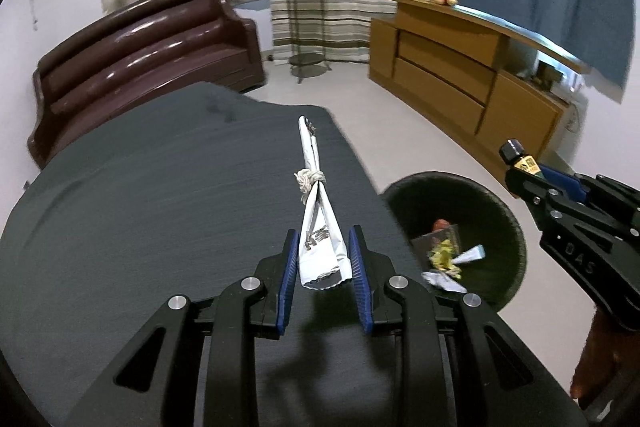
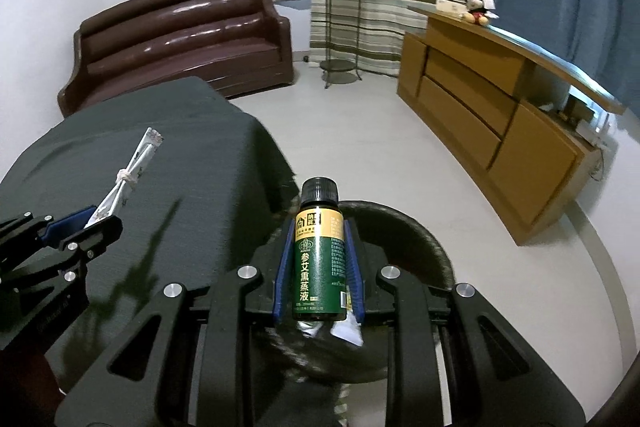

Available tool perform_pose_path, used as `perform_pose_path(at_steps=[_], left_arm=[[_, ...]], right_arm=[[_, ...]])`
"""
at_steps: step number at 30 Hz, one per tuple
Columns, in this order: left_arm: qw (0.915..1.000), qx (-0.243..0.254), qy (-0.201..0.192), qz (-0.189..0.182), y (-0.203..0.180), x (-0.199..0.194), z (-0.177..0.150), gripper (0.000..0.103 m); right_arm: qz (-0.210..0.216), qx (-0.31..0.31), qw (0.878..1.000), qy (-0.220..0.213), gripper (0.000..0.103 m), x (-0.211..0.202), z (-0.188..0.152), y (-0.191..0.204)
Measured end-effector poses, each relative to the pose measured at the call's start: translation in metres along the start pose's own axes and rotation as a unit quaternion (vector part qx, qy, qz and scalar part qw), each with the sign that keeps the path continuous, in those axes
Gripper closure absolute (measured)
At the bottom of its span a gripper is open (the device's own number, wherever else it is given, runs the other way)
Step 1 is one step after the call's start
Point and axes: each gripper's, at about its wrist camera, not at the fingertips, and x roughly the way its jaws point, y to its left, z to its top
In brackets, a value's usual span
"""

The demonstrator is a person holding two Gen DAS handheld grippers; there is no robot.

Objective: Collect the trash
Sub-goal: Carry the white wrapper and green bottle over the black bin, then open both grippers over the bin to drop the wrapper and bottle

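Left claw point(image 1: 324, 259): clamped on the wide end of a knotted wrapper point(image 1: 316, 211), light and limp, held over the desk point(image 1: 140, 207). Right claw point(image 2: 318, 267): clamped mid-body on a small bottle point(image 2: 319, 255), probably rigid and slick, above the bin point(image 1: 508, 211). Dark cloth covers the desk; sofa point(image 2: 180, 35), cabinet point(image 2: 480, 87), curtains beyond.

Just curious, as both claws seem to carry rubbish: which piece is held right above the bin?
The small green bottle with the black cap, in the right claw, hangs over the bin. The knotted white wrapper in the left claw is above the dark table.
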Motion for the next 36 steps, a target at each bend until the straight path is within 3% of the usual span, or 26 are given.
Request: perform_pose_path(at_steps=[10,36], left_arm=[[0.9988,0.041,0.006,-0.024,-0.045,0.010,0.001,0.077],[0.9972,0.069,0.016,-0.026,-0.083,0.045,0.008,0.077]], right_arm=[[-0.016,0.029,0.999,-0.001,0.080,-0.001,-0.005,-0.039],[-0.022,0.064,0.998,0.012,0.080,0.018,-0.013,-0.072]])
